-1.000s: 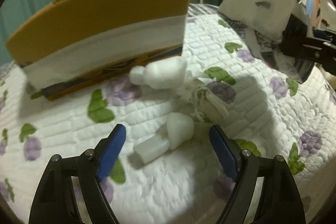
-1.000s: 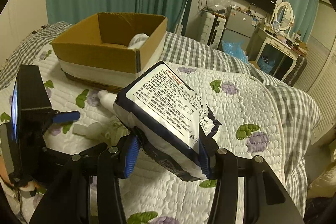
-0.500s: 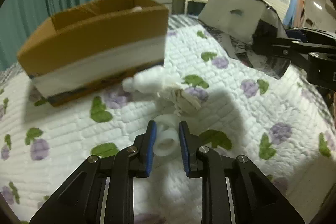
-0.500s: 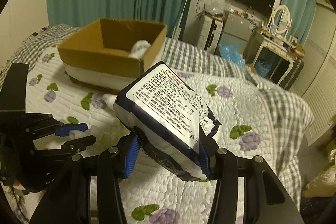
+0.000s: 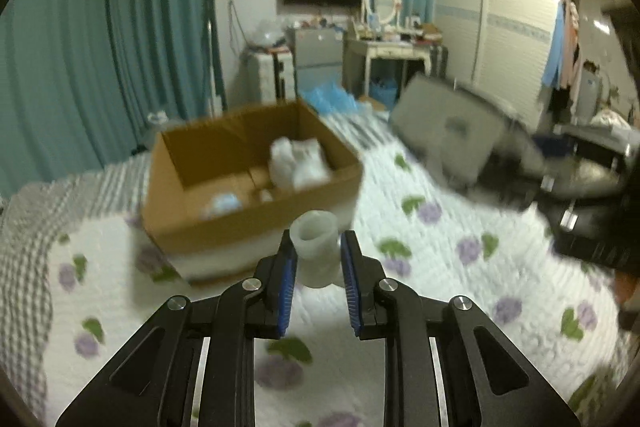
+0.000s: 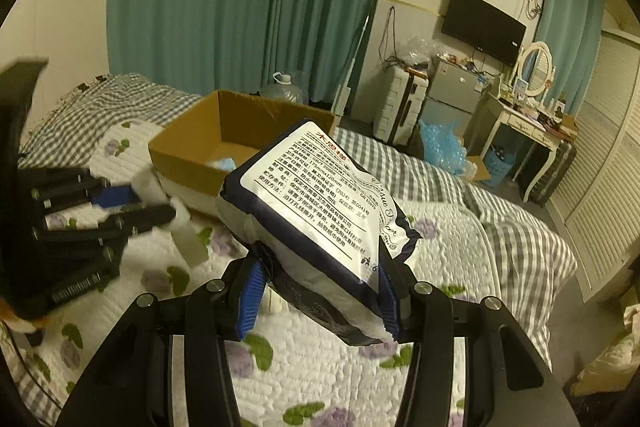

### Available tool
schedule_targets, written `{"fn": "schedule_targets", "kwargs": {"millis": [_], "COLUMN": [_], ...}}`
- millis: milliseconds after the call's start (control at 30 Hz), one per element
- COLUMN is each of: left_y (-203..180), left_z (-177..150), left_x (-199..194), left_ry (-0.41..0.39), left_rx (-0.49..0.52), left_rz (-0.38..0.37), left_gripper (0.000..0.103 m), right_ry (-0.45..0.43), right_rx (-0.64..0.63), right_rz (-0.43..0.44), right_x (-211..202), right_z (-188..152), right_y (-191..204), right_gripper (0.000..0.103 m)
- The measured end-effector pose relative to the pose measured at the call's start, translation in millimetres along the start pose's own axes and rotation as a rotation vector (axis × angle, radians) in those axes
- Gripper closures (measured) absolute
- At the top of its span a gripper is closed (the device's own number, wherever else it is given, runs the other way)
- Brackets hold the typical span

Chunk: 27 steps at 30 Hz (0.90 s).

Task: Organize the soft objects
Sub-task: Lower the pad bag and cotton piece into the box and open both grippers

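Quilted bed (image 6: 440, 227) underneath: left gripper (image 5: 318, 267) jaws clamp a white foam piece (image 5: 316, 251) held above it; right gripper (image 6: 320, 291) jaws clamp a tissue pack (image 6: 316, 211). Beyond both, an open cardboard box (image 5: 256, 211) sits on the bed.

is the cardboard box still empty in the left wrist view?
No: the cardboard box already holds a white soft bundle and a pale blue item on its floor.
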<state>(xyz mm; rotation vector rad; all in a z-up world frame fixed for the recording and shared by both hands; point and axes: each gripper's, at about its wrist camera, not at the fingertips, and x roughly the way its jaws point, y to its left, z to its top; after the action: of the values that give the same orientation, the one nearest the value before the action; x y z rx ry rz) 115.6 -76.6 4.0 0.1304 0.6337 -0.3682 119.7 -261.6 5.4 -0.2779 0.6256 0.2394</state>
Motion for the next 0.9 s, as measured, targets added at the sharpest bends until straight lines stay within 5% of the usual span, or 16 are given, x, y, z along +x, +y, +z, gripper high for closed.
{"fn": "schedule_targets", "kwargs": {"millis": [267,467,600,900], "left_y": [38.8,67.2,87.5,121.9], "left_z": [69.6,78.0,67.3,57.8], "left_x": [24.0,83.3,121.0,120.3], "left_ry": [-0.06,-0.032,0.016,-0.036], "left_rx": [-0.005,0.0,0.002,-0.111], "left_rz": [0.077,0.165,0.253,0.247], "left_gripper": [0.081,0.077,0.032,0.026], "right_ry": [-0.046,-0.012,-0.066,-0.127], "right_rx": [0.017,0.062,0.051,0.043], "right_rz": [0.065,0.113,0.096,0.142], "right_x": [57.2,134.4,157.9,164.8], "right_z": [65.0,88.5,96.5,106.1], "right_y": [7.2,11.4,15.5,32.0], "right_gripper": [0.055,0.052,0.046,0.042]}}
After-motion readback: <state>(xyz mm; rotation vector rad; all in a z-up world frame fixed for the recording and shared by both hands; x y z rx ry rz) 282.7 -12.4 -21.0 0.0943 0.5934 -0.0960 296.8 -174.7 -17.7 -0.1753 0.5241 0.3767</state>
